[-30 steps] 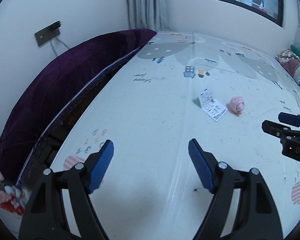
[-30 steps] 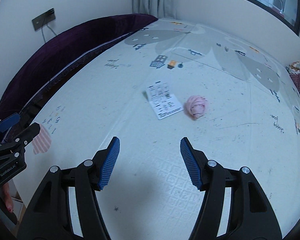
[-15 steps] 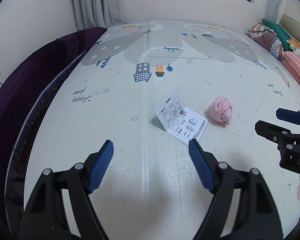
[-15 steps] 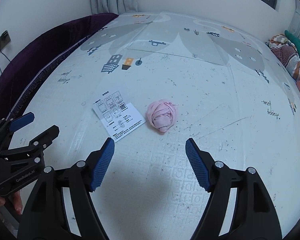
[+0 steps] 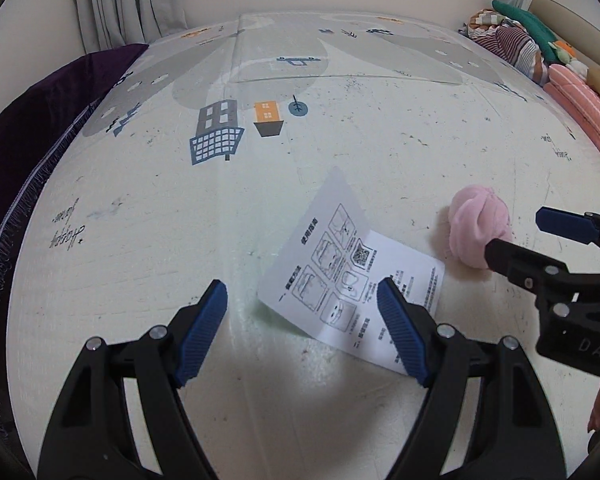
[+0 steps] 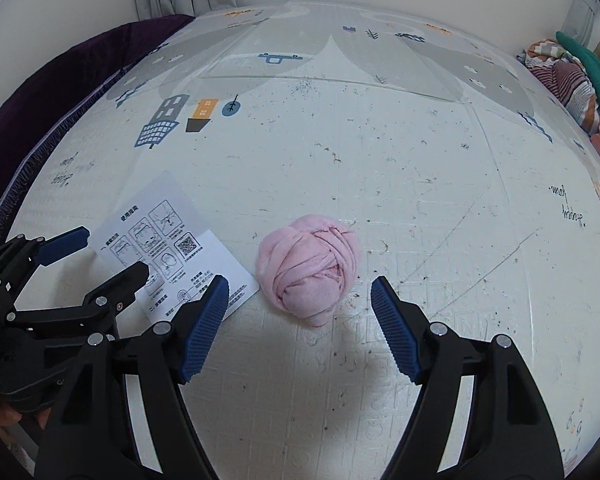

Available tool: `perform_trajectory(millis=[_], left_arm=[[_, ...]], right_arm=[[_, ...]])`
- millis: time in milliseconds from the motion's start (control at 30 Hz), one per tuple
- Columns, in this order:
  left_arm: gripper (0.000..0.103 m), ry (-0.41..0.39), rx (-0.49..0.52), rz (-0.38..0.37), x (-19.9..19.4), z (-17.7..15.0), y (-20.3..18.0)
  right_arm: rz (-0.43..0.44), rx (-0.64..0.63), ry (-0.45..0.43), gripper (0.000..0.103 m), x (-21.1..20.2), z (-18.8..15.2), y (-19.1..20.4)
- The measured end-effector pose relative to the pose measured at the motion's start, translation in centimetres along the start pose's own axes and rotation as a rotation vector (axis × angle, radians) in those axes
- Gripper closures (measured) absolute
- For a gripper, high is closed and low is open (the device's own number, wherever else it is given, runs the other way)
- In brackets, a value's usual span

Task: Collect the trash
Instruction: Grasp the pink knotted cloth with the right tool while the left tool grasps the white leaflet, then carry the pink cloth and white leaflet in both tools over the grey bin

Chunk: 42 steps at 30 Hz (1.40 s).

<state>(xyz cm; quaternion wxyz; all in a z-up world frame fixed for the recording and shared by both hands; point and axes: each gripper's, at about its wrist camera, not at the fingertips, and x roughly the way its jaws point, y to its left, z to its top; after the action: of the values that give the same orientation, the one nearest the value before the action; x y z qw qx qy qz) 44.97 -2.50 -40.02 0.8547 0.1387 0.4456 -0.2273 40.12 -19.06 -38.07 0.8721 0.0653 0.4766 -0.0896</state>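
Approach step: right gripper (image 6: 300,320) spread wide over the pink cloth wad (image 6: 310,268), probably cloth; left gripper (image 5: 302,328), empty, above the instruction leaflet (image 5: 352,276). Next: lower, squeeze.

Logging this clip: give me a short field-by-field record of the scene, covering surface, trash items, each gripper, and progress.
surface: printed foam play mat, speckled with dirt
item 1: white instruction leaflet, lying on the mat with its far part raised along a fold
item 2: pink balled-up cloth, beside the leaflet, apart from it
left gripper: open, above the leaflet's near edge, holding nothing
right gripper: open, lined up on the cloth, not touching it
surroundings: purple blanket at one edge, folded bedding at the other
progress: nothing picked up yet
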Motion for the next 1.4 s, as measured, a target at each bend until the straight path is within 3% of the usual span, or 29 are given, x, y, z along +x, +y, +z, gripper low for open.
perform_trajectory(millis=[167,267,400,433,467,500,533,733,1100,1400], left_arm=[[0.026,-0.021,0.024,0.05,1.0,0.2,0.1],[0.026,-0.013,0.009,0.008,1.3,0.2,0.1],[0.028,-0.022,0.015,0.042,1.3,0.3,-0.6],[0.038,-0.021,0.021,0.041,1.3,0.3,-0.8],[0.056,-0.013,0.033,0.038,1.5,0.3,-1.0],[0.065,0.0,0.042,0.036,1.7,0.4,-1.3],[0.067,0.002,0.045,0.026,1.8,0.3,-1.5],[0.098,-0.023,0.068,-0.02,0.8,0.5,-3.0],[0.102,-0.044,0.004,-0.034,-2.8,-0.6,-3.3],[0.102,-0.057,-0.088,0.032,-9.3,-4.7,-2.6]], right_arm=[[-0.025,-0.008,-0.001,0.032,1.6,0.5,0.0],[-0.022,-0.013,0.018,0.032,2.5,0.6,0.2],[-0.006,0.008,0.032,0.032,3.1,0.6,-0.1],[-0.006,0.015,0.029,0.032,3.2,0.6,-0.2],[-0.009,0.018,0.025,0.033,3.1,0.6,-0.3],[-0.018,0.019,0.021,0.039,3.1,0.6,-0.4],[-0.013,0.019,0.024,0.05,3.0,0.6,-0.4],[0.013,0.011,0.034,0.053,2.2,0.6,-0.8],[0.053,-0.005,-0.001,0.053,-2.5,-1.3,-1.4],[0.12,-0.081,-0.004,0.053,-7.7,-3.8,0.0]])
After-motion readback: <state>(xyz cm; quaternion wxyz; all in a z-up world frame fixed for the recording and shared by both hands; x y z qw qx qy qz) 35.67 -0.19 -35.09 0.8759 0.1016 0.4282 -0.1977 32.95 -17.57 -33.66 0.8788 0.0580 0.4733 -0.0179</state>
